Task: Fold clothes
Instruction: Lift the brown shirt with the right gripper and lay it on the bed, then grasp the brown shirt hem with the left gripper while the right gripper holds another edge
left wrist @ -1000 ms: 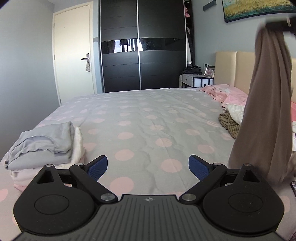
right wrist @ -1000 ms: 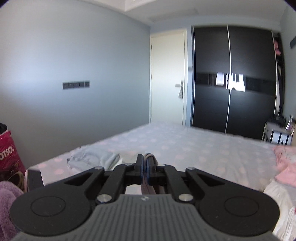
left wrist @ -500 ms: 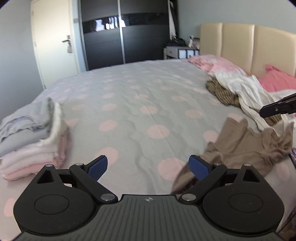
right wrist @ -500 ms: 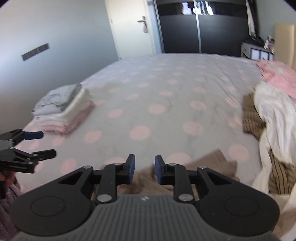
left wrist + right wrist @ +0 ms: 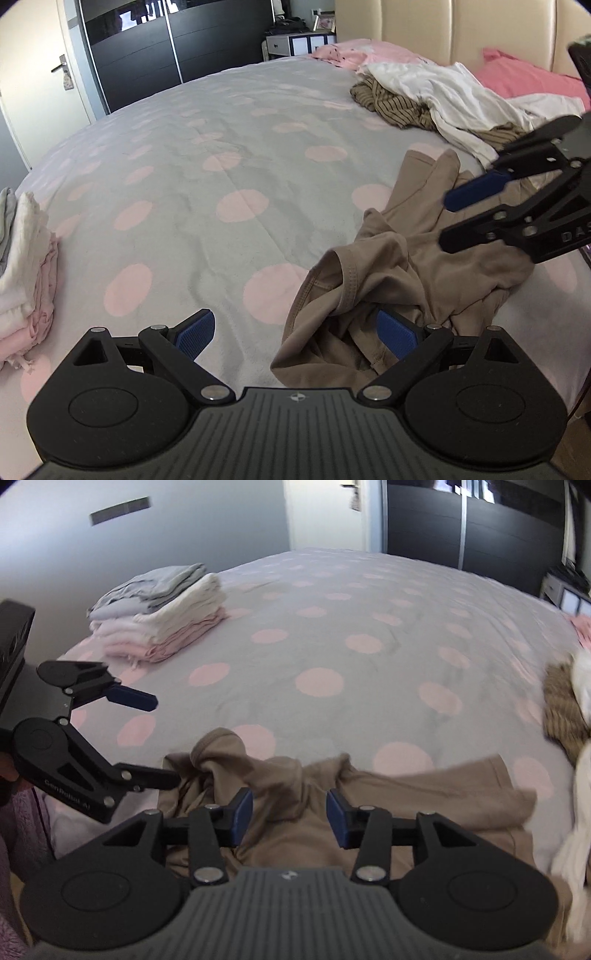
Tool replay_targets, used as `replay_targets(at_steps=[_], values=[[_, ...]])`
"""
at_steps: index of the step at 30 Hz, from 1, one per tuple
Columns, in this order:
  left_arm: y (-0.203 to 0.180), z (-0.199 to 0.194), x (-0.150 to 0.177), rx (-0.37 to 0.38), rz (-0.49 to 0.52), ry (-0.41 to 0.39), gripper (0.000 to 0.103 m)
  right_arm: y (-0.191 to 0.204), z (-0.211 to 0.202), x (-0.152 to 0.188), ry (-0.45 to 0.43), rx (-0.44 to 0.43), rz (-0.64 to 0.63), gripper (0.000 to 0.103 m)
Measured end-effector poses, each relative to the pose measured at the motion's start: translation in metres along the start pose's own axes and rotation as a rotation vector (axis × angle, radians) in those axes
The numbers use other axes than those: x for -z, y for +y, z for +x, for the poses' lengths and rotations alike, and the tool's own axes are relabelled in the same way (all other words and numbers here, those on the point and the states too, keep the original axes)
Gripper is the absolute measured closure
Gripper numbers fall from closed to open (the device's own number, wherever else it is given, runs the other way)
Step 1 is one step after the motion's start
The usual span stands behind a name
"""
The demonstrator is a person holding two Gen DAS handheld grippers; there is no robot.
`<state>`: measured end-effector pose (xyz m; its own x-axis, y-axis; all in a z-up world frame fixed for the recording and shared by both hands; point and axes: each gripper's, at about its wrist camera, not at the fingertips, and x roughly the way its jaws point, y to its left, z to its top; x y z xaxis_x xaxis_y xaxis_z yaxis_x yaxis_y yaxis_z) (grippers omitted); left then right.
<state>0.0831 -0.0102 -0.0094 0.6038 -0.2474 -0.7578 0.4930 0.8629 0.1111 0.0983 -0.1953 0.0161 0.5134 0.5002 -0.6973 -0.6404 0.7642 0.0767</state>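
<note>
The tan shirt (image 5: pixel 399 266) lies crumpled at the lower right of the left wrist view on the bed (image 5: pixel 229 155). Both tongs — left gripper (image 5: pixel 295 332) and right gripper (image 5: pixel 290 818) — stand apart, holding nothing. Likely step: spreading it flat — each needs an edge.

Both tools were matte black. The left gripper (image 5: pixel 295 334) had two angular linkage arms with silver screws, round pivot discs, blue textured pads (image 5: pixel 195 334) and a ribbed grey body bearing a small round emblem. The right gripper (image 5: pixel 290 814) matched it, with blue pads (image 5: pixel 243 814); white lettering beginning "DAS" marked its side in the left wrist view.
</note>
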Motion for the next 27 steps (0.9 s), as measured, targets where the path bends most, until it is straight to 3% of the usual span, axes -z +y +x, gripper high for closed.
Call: replay_targets(at_steps=[5, 6, 7, 8, 15, 20, 27], values=[[0.01, 0.004, 0.001, 0.037, -0.055, 0.038, 0.007, 0.01, 0.034, -0.014, 0.021, -0.057, -0.057, 0.059], [0.012, 0.003, 0.002, 0.043, -0.061, 0.039, 0.007, 0.014, 0.039, -0.017, 0.024, -0.071, -0.072, 0.065], [0.013, 0.002, 0.004, 0.042, -0.066, 0.042, 0.007, 0.017, 0.044, -0.02, 0.028, -0.074, -0.081, 0.09], [0.014, 0.001, 0.004, 0.039, -0.069, 0.044, 0.007, 0.018, 0.044, -0.021, 0.034, -0.075, -0.081, 0.102], [0.009, -0.012, 0.013, 0.097, -0.063, 0.044, 0.007, 0.017, 0.005, -0.006, 0.076, -0.084, -0.084, 0.101], [-0.009, -0.017, 0.022, 0.147, -0.006, 0.05, 0.007, 0.023, -0.027, 0.033, 0.157, -0.084, -0.088, 0.102], [-0.039, -0.016, 0.031, 0.217, 0.087, 0.066, 0.008, 0.045, -0.042, 0.081, 0.298, -0.117, -0.125, 0.101]])
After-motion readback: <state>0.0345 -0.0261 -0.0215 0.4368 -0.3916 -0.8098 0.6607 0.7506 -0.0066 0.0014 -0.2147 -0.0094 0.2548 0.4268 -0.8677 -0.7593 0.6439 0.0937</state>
